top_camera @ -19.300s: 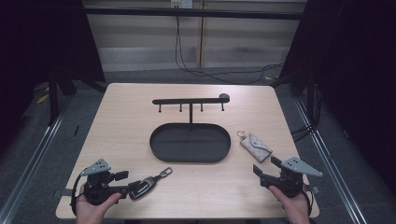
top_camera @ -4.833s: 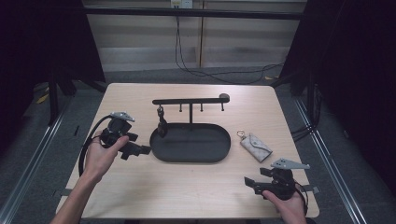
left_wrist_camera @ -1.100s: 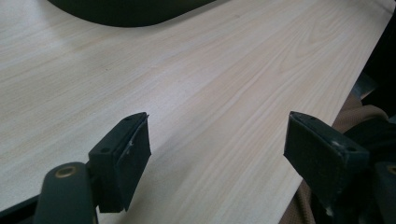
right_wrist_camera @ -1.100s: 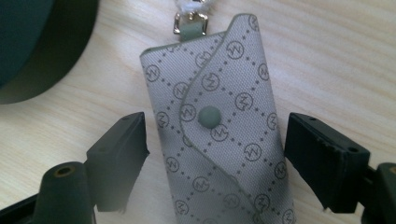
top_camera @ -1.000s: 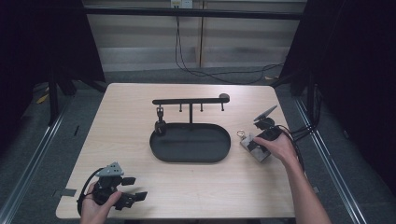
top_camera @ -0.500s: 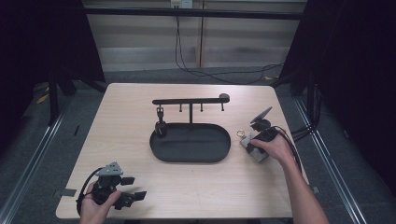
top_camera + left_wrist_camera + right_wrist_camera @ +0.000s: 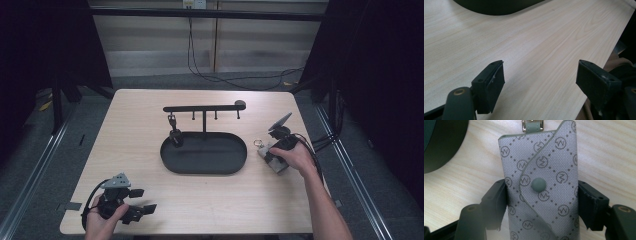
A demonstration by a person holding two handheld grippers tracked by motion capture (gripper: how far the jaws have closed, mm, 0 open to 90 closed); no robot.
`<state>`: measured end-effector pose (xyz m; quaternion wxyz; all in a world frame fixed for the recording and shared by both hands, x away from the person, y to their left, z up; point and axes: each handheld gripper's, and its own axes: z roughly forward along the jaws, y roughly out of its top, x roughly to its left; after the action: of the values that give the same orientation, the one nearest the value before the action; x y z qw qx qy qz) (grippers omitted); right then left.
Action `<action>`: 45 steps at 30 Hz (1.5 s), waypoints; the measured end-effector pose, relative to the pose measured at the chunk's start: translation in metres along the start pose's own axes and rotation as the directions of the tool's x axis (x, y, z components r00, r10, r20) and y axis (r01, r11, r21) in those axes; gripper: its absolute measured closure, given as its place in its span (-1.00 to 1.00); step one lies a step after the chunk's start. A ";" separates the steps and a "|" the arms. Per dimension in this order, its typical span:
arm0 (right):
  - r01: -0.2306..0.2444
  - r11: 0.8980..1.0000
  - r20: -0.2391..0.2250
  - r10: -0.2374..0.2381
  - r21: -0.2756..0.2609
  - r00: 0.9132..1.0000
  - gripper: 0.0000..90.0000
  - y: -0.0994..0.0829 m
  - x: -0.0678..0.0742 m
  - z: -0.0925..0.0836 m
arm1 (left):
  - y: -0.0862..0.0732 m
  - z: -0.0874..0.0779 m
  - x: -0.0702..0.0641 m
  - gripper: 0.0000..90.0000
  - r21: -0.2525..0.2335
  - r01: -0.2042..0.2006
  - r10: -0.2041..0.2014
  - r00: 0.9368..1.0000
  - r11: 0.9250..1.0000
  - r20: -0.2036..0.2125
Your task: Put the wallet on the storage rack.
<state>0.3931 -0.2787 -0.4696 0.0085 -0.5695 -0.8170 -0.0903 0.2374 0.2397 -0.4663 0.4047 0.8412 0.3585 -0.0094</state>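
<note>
A pale, straight-grained wooden tabletop [image 7: 130,130] carries the scene, and at its centre lies a shallow matte-black oval tray [image 7: 203,154] with a smooth raised rim, behind which a slim black T-shaped rack [image 7: 204,108] stands on one post, short pegs along its bar and a dark key fob [image 7: 175,135] hanging from the peg at the left end, down to the tray's rim. Just right of the tray, flat on the wood, lies a grey woven key pouch [image 7: 541,187] printed with a diamond lattice of dots and small round monograms, its curved flap fastened by a dull green snap, a green leather tab and metal ring at the far end. The right claw [image 7: 541,202] has just been closing, and in the right gripper view its black jaws press the pouch's two long edges, pinching it across its width below the snap. The grip looks square and centred; lifting well probably means raising the soft fabric straight up, so that it neither buckles nor twists, and keeping the ring end free, likely for a spare peg on the rack. The left claw [image 7: 546,82] rests at the near left corner, its flat rubber-faced jaws spread wide over bare wood with nothing between them.
</note>
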 end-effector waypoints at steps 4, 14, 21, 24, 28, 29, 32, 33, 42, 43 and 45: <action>-0.003 1.000 -0.005 0.003 0.001 1.000 -0.29 0.002 0.000 -0.005 | 0.000 0.001 0.000 -0.50 -0.001 0.005 -0.005 1.000 1.000 0.003; -0.033 0.999 -0.027 0.032 -0.028 0.999 -0.29 -0.003 0.000 -0.020 | 0.000 0.001 0.001 -0.50 0.007 0.005 -0.005 1.000 1.000 0.007; -0.052 0.998 -0.044 0.051 -0.035 0.998 -0.29 -0.007 -0.003 -0.026 | 0.000 0.000 -0.001 -0.50 0.001 0.000 0.000 1.000 1.000 0.011; -0.063 0.997 -0.050 0.062 -0.035 0.997 -0.28 -0.009 0.000 -0.031 | 0.000 0.001 -0.001 -0.50 -0.006 0.008 -0.008 0.999 1.000 0.032; -0.057 0.998 -0.037 0.056 -0.032 0.998 -0.28 -0.007 0.003 -0.039 | 0.000 0.001 -0.001 -0.50 -0.003 0.006 -0.006 1.000 1.000 0.028; -0.063 0.997 -0.035 0.062 -0.033 0.997 -0.28 -0.006 0.004 -0.042 | 0.000 0.001 -0.001 -0.50 -0.007 0.006 -0.006 1.000 1.000 0.028; -0.063 0.997 -0.034 0.062 -0.041 0.998 -0.28 -0.006 0.003 -0.047 | 0.000 0.000 0.000 -0.52 -0.006 0.007 -0.007 1.000 1.000 0.021; -0.073 0.997 -0.041 0.072 -0.040 0.997 -0.28 -0.006 0.003 -0.048 | 0.000 0.000 0.000 -0.52 -0.002 0.008 -0.008 1.000 1.000 0.023; -0.084 0.995 -0.049 0.081 -0.058 0.996 -0.28 -0.012 0.002 -0.056 | 0.000 -0.002 0.000 -0.63 -0.030 0.009 -0.007 0.998 1.000 0.057; -0.079 0.995 -0.051 0.076 -0.063 0.996 -0.28 -0.013 0.002 -0.057 | 0.000 -0.002 0.001 -0.63 -0.032 0.004 -0.002 0.998 0.999 0.064; -0.081 0.994 -0.051 0.078 -0.069 0.996 -0.28 -0.014 0.001 -0.058 | 0.000 -0.003 0.001 -0.63 -0.037 -0.003 0.005 0.998 0.999 0.069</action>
<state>0.3744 -0.2912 -0.4141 0.0116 -0.5993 -0.7894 -0.1325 0.2371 0.2424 -0.4648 0.4323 0.8335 0.3428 -0.0311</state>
